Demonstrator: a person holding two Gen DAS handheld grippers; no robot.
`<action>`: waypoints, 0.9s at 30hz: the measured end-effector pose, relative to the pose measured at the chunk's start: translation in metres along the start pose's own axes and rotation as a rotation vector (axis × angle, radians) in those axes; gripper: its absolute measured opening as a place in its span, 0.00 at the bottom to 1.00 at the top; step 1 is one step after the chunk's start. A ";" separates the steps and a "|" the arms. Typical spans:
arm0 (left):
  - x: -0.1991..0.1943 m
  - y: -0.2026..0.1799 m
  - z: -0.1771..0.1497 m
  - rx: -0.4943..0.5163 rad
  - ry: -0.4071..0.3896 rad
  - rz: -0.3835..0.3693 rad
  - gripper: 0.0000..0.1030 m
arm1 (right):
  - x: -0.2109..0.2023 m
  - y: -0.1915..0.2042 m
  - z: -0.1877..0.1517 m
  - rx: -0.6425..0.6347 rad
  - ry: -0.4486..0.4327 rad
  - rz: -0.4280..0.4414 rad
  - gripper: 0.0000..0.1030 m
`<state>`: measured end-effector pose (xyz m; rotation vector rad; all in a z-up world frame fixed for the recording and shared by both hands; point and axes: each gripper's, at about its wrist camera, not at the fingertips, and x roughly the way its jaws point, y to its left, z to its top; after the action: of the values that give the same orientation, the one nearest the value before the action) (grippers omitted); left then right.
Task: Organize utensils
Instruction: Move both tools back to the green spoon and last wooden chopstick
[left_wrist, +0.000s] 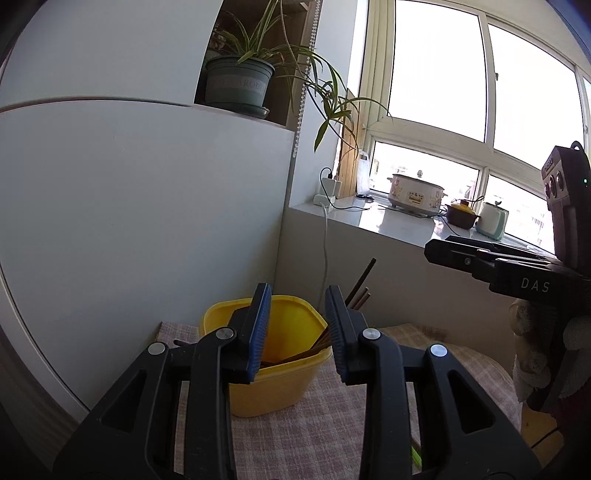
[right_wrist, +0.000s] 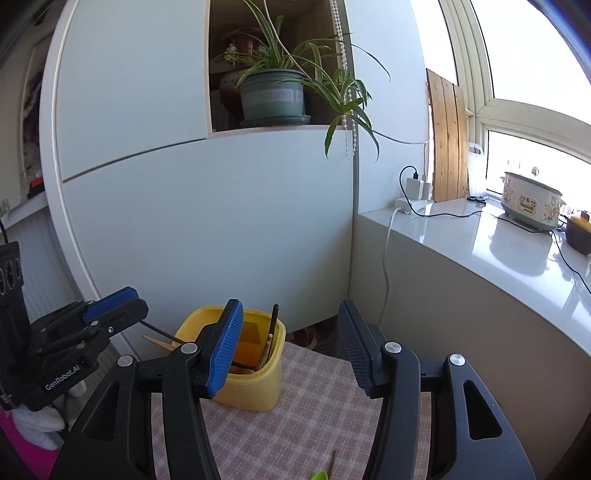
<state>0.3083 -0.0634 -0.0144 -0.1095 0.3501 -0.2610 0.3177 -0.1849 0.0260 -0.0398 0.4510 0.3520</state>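
Left gripper (left_wrist: 297, 325): its fingers (left_wrist: 258, 332) stand apart with nothing between them; it points slightly downward at the yellow container, just in front of it.
Yellow container (left_wrist: 273, 387): it stands on the table (left_wrist: 314, 424), which carries a pink checked cloth, near the white cabinet (left_wrist: 147, 203).
Chopsticks (left_wrist: 356, 291): several dark and wooden ones stand tilted inside the container, their ends above the rim.
Right gripper (right_wrist: 290, 345): its fingers (right_wrist: 225, 343) are wide apart and hold nothing; it points slightly downward, to the right of the container.
Gloved hand (left_wrist: 532, 350): it holds the right gripper's body at the right edge of the left wrist view.
Windowsill (right_wrist: 480, 236): a patterned cooker (right_wrist: 532, 201) stands on it.
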 end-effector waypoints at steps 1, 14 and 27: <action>-0.002 -0.005 -0.004 0.006 0.009 -0.011 0.45 | -0.004 -0.002 -0.003 0.000 -0.004 -0.010 0.59; 0.009 -0.049 -0.075 -0.004 0.249 -0.142 0.64 | -0.014 -0.054 -0.083 0.047 0.162 -0.099 0.80; 0.027 -0.058 -0.141 -0.037 0.469 -0.191 0.64 | 0.031 -0.073 -0.182 0.169 0.575 0.041 0.59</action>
<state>0.2699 -0.1348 -0.1467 -0.1185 0.8124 -0.4714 0.2925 -0.2642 -0.1545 0.0347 1.0506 0.3388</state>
